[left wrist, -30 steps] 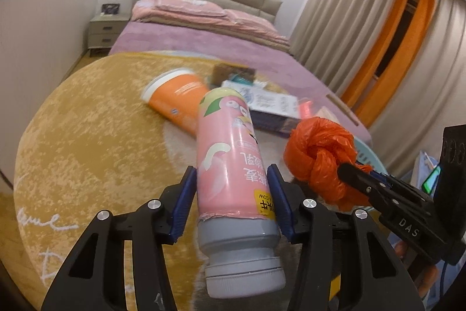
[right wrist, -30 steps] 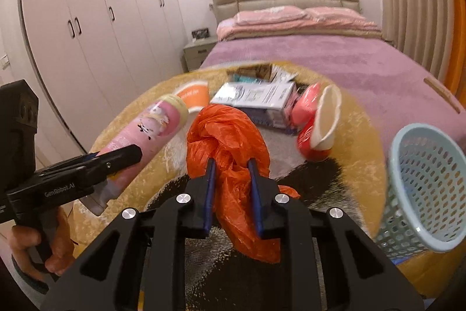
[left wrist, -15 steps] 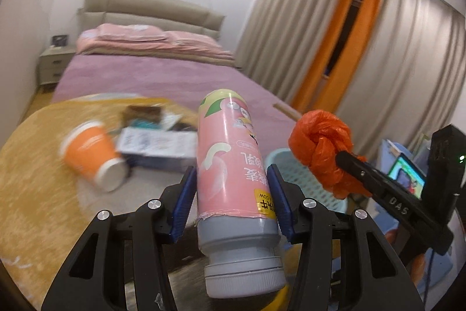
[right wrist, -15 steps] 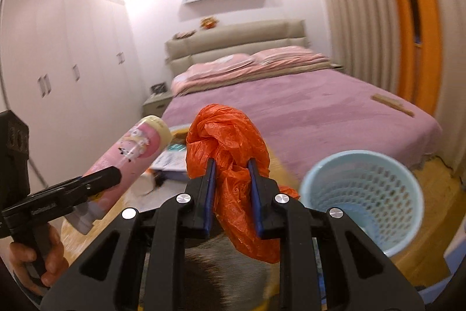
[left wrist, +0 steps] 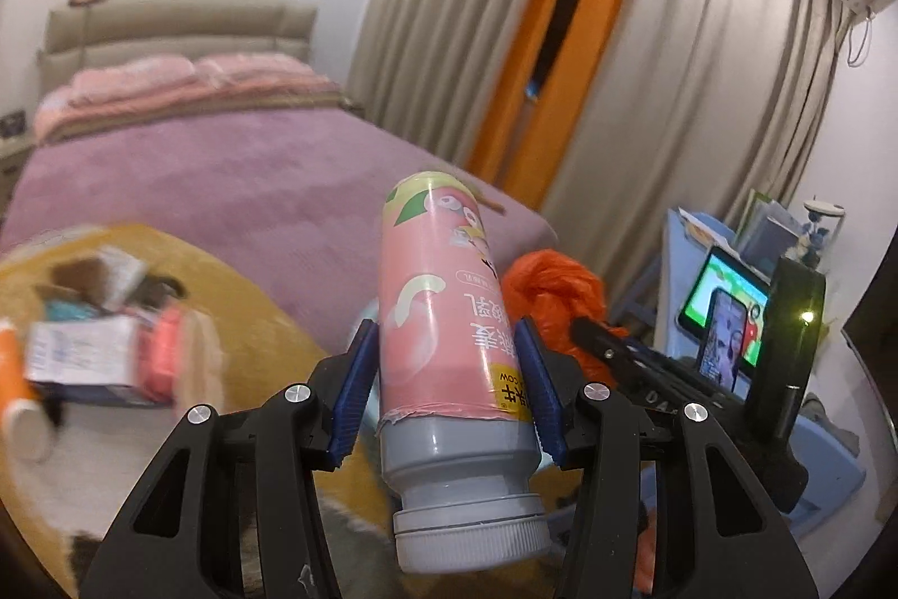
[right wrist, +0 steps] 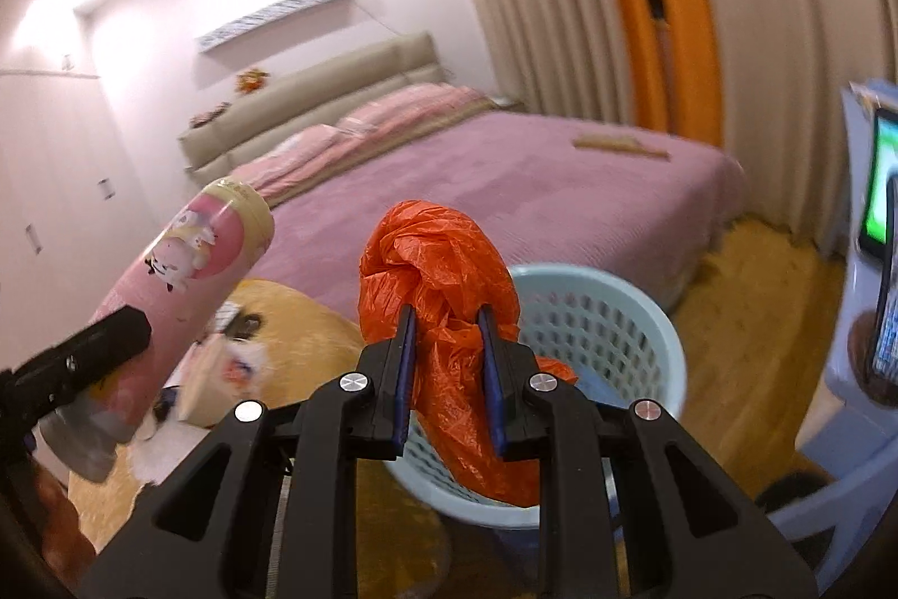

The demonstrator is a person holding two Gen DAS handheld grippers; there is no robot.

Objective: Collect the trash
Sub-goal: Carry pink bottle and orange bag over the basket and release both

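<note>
Left gripper [left wrist: 446, 377] is clenched on the pink bottle [left wrist: 443, 307], blue pads pressed to both sides of its label, grey cap end toward the camera and the far end tipped up over the bed [left wrist: 224, 172]. The label carries cartoon art, Chinese characters too skewed to read, and a yellow patch with "COW" printed small at its edge. From the right wrist view the same bottle shows a cartoon cow.

Right gripper [right wrist: 446, 360] is grasping the orange bag [right wrist: 443, 296], a knotted plastic bundle pinched between its pads, the loose tail hanging below. It hangs just above the near rim of the blue basket [right wrist: 606, 318], which stands on the floor by the bed's foot. More litter lies blurred on the yellow rug [left wrist: 264, 312]: a box [left wrist: 78, 357], an orange cup [left wrist: 17, 402].
</note>
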